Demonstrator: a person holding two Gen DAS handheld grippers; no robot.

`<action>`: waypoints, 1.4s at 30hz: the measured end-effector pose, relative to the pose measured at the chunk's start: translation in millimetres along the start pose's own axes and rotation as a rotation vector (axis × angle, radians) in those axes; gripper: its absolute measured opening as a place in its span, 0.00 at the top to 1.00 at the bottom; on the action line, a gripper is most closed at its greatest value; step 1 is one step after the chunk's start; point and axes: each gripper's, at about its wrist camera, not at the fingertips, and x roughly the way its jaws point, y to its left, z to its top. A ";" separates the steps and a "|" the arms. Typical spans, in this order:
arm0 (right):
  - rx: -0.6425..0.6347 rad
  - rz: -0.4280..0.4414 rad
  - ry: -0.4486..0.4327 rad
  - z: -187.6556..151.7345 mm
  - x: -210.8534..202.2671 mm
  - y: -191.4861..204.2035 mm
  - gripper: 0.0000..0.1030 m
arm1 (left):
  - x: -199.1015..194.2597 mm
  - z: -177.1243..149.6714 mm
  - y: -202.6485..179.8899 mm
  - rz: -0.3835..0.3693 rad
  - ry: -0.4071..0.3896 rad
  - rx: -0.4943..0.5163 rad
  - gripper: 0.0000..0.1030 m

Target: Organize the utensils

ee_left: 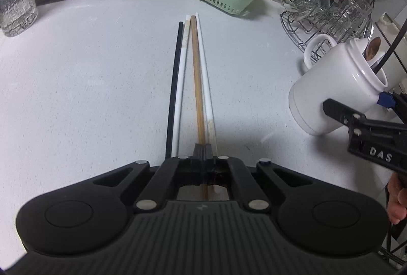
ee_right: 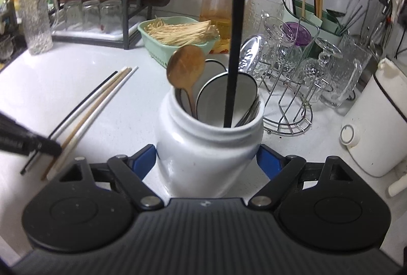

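Lying side by side on the counter (ee_left: 89,76), four chopsticks (ee_left: 189,86) point away; the left gripper (ee_left: 202,151) has its jaws pinched on the wooden chopstick (ee_left: 197,86). Well apart to the right, the right gripper (ee_right: 207,160) clamps the white jar (ee_right: 208,147) holding spoons.

Chopsticks (ee_right: 84,114): lay on counter (ee_right: 38,86), left of jar (ee_right: 208,145).
Spoons (ee_right: 187,71): stood in jar.
Rack (ee_right: 287,107): stood behind jar.
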 end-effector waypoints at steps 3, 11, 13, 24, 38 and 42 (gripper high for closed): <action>0.016 -0.004 -0.003 2.3 2.4 0.1 0.13 | -5.6 -7.1 1.4 -0.004 0.004 -0.002 1.00; 0.042 -0.051 -0.049 14.1 6.9 1.4 0.05 | -18.8 -19.7 10.8 -0.045 -0.020 -0.013 1.00; 0.043 -0.040 -0.045 16.6 10.9 1.1 0.06 | -17.4 -18.6 12.0 -0.046 -0.025 -0.014 0.99; 0.030 -0.010 -0.031 14.6 5.6 -1.4 0.11 | 4.4 3.0 11.7 -0.022 -0.042 -0.028 0.98; 0.051 -0.038 -0.033 6.4 -2.4 0.3 0.11 | 15.9 20.5 -2.3 -0.024 -0.058 0.030 0.63; 0.061 -0.051 -0.040 4.0 -3.9 1.2 0.11 | 16.0 23.6 1.3 -0.005 -0.052 0.015 0.65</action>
